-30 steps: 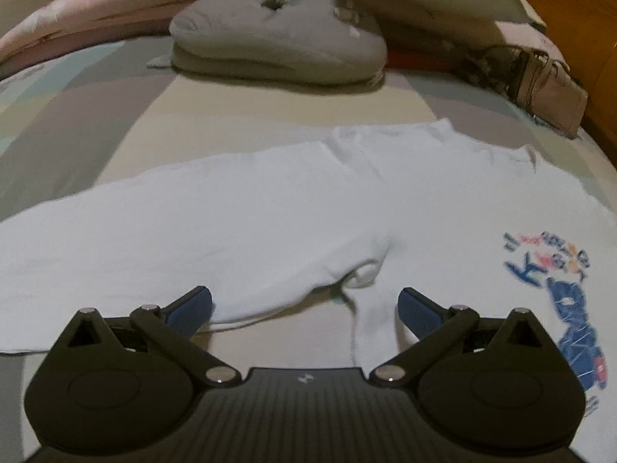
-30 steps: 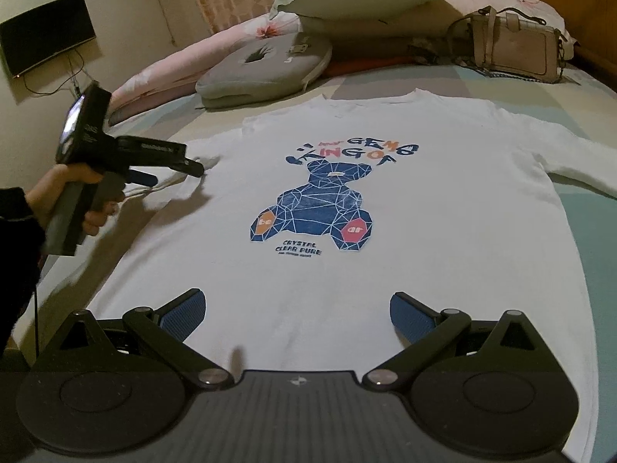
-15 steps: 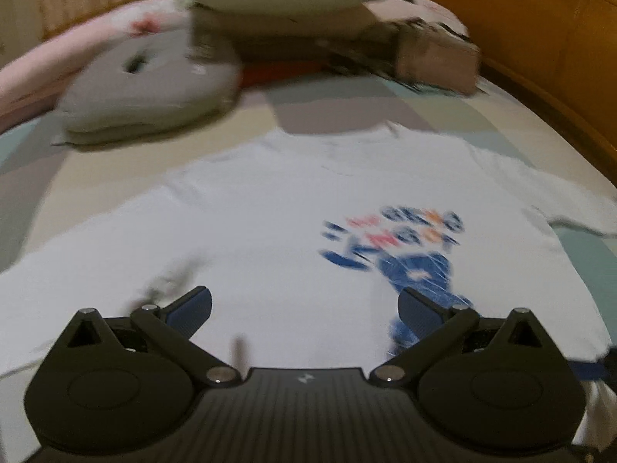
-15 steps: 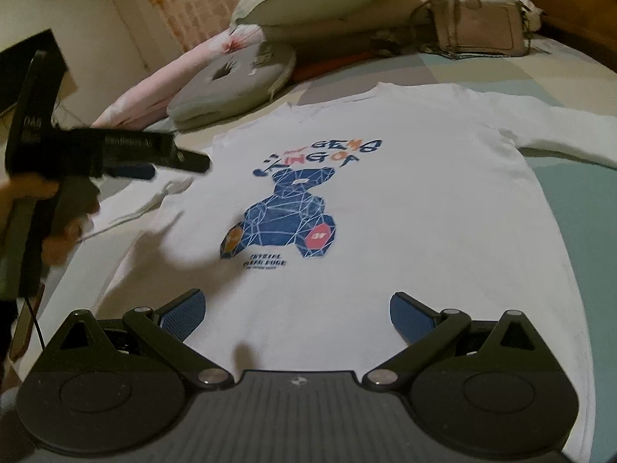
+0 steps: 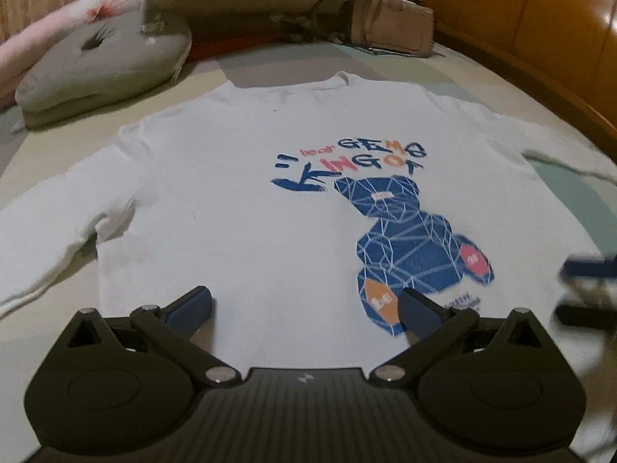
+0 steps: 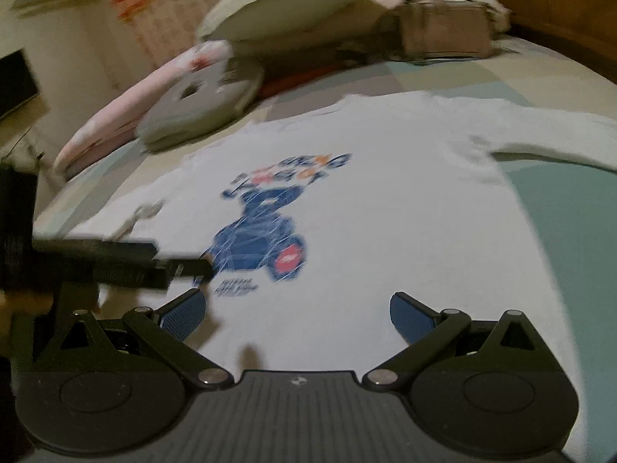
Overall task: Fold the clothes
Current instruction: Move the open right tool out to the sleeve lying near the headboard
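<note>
Left wrist view: white long-sleeved cotton shirt with a blue geometric bear print [image 5: 246,208] lies flat, print up, on the patchwork bed [image 5: 455,73], both sleeves spread sideways, which exposes hem and side edges for gripping. Left gripper [image 5: 304,303] hovers low near the hem, jaws spread, empty. Right gripper [image 6: 297,310] likewise parted, empty, level, aimed toward the collar; its view is blurred.

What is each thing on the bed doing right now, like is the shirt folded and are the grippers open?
White shirt: spread flat, print up, unfolded.
Left sleeve: stretched out sideways.
Right sleeve: stretched out sideways.
Left gripper: open, empty, over the hem.
Right gripper: open, empty, over the hem.
Handbag: upright; open or closed, cannot tell.
Grey cushion: lying flat.
</note>
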The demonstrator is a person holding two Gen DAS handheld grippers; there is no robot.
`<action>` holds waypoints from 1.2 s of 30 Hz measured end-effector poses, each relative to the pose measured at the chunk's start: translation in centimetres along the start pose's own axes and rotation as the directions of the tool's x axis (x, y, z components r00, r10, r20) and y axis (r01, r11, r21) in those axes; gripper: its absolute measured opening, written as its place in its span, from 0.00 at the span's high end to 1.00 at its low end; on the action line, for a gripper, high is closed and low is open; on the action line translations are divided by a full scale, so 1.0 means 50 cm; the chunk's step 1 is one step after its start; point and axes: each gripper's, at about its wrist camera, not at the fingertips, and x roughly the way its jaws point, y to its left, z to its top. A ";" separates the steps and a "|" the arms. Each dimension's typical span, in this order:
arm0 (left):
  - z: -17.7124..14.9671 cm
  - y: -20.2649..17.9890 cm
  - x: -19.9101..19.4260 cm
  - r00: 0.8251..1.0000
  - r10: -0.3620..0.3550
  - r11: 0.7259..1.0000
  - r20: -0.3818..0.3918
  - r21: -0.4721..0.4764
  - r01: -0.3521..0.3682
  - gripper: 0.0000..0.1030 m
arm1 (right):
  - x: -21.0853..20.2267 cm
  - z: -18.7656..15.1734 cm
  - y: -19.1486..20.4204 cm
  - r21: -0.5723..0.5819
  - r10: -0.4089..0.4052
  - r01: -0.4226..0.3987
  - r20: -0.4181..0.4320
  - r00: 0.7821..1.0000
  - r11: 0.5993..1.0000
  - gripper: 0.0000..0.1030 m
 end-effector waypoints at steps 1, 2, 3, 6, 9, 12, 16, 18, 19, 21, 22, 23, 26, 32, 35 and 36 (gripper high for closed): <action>-0.002 0.001 -0.003 1.000 -0.001 1.000 0.003 0.005 0.001 0.01 | -0.011 0.011 -0.008 0.003 -0.025 0.025 0.004 1.000 1.000 0.00; -0.005 0.002 -0.006 1.000 -0.003 1.000 0.006 0.011 0.003 0.01 | -0.021 0.025 -0.017 -0.004 -0.066 0.066 0.008 0.998 0.998 0.00; -0.007 0.002 -0.010 1.000 -0.004 1.000 0.009 0.016 0.004 0.01 | -0.032 0.039 -0.027 -0.015 -0.114 0.114 0.013 0.993 0.993 0.00; -0.014 0.005 -0.019 1.000 -0.008 0.999 0.018 0.031 0.007 0.01 | -0.055 0.098 -0.066 -0.051 -0.253 0.254 0.024 0.967 0.966 0.00; -0.013 0.007 -0.025 0.999 0.003 0.999 0.038 0.036 -0.004 0.01 | -0.065 0.168 -0.126 -0.050 -0.372 0.373 0.032 0.928 0.927 0.00; -0.012 0.001 -0.032 0.997 0.015 0.998 0.070 0.057 -0.019 0.01 | -0.058 0.239 -0.217 0.005 -0.468 0.468 0.037 0.883 0.884 0.00; -0.013 -0.012 -0.031 0.995 0.019 0.995 0.095 0.097 -0.028 0.01 | 0.001 0.306 -0.350 0.080 -0.541 0.545 -0.065 0.838 0.835 0.00; -0.015 -0.017 -0.029 0.995 0.014 0.994 0.101 0.108 -0.025 0.01 | 0.047 0.321 -0.407 0.098 -0.561 0.577 -0.148 0.814 0.811 0.00; -0.015 -0.018 -0.027 0.995 0.015 0.994 0.101 0.110 -0.026 0.01 | 0.066 0.323 -0.432 0.114 -0.559 0.582 -0.183 0.809 0.805 0.00; -0.016 -0.020 -0.023 0.995 0.018 0.993 0.101 0.115 -0.029 0.01 | 0.102 0.328 -0.471 0.133 -0.556 0.593 -0.232 0.798 0.794 0.00; -0.017 -0.021 -0.022 0.995 0.019 0.993 0.100 0.117 -0.031 0.01 | 0.113 0.331 -0.483 0.135 -0.564 0.600 -0.234 0.792 0.788 0.00; -0.017 -0.022 -0.020 0.995 0.020 0.992 0.100 0.119 -0.032 0.01 | 0.125 0.334 -0.495 0.138 -0.571 0.608 -0.235 0.787 0.782 0.00; -0.018 -0.024 -0.015 0.995 0.024 0.991 0.099 0.126 -0.036 0.01 | 0.142 0.348 -0.524 0.155 -0.594 0.626 -0.207 0.777 0.765 0.00; -0.019 -0.029 -0.009 0.996 0.016 0.991 0.093 0.134 -0.028 0.01 | 0.174 0.384 -0.562 0.150 -0.626 0.644 -0.154 0.764 0.750 0.00; -0.020 -0.029 -0.011 0.995 0.019 0.990 0.095 0.138 -0.032 0.01 | 0.156 0.385 -0.560 0.185 -0.606 0.623 -0.144 0.782 0.760 0.00; -0.019 -0.029 -0.013 0.995 0.020 0.990 0.099 0.138 -0.034 0.01 | 0.140 0.379 -0.551 0.210 -0.590 0.606 -0.139 0.796 0.767 0.00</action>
